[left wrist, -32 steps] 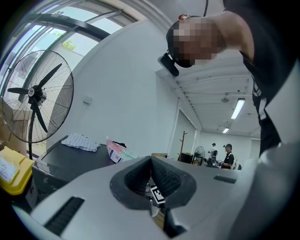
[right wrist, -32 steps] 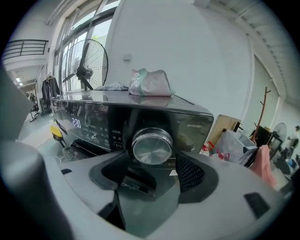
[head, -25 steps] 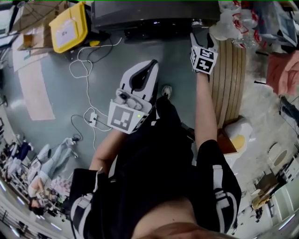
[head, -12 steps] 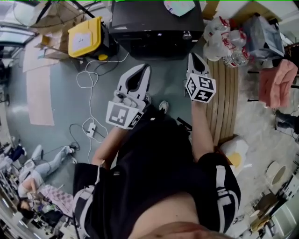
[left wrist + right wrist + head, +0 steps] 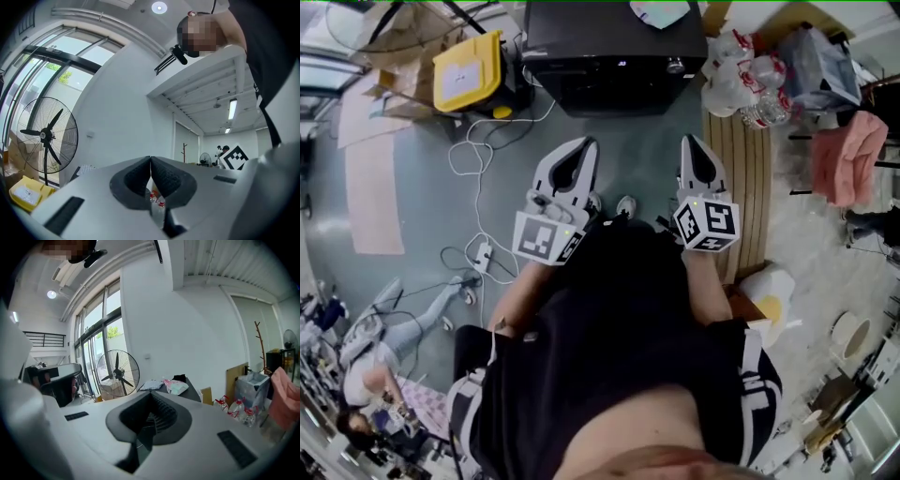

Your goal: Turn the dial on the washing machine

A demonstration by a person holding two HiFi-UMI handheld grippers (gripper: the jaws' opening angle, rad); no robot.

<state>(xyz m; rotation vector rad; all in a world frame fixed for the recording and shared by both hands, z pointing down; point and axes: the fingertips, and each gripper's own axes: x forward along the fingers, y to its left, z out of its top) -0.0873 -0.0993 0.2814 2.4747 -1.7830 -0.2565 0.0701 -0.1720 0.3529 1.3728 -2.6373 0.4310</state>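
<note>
The black washing machine (image 5: pixel 614 47) stands on the floor ahead of me, with a small round dial (image 5: pixel 676 66) at its front right corner. Both grippers hang in front of my body, well short of the machine and touching nothing. My left gripper (image 5: pixel 584 143) is shut, its dark ribbed pads (image 5: pixel 161 176) meeting with nothing between them. My right gripper (image 5: pixel 692 141) is also shut and empty, pointing toward the machine's right side. In the right gripper view the machine's dark top (image 5: pixel 190 386) shows beyond the closed jaws, with a crumpled cloth (image 5: pixel 176 386) on it.
A yellow box (image 5: pixel 469 67) sits left of the machine, with white cable (image 5: pixel 478 141) and a power strip (image 5: pixel 483 253) on the floor. Water bottles (image 5: pixel 741 80), a wooden slatted board (image 5: pixel 748 169) and a pink cloth (image 5: pixel 848 155) lie at the right. A standing fan (image 5: pixel 44 136) is nearby.
My right gripper has drawn back from the machine's front right corner toward my body. The left gripper has stayed at about the same place, shut.
</note>
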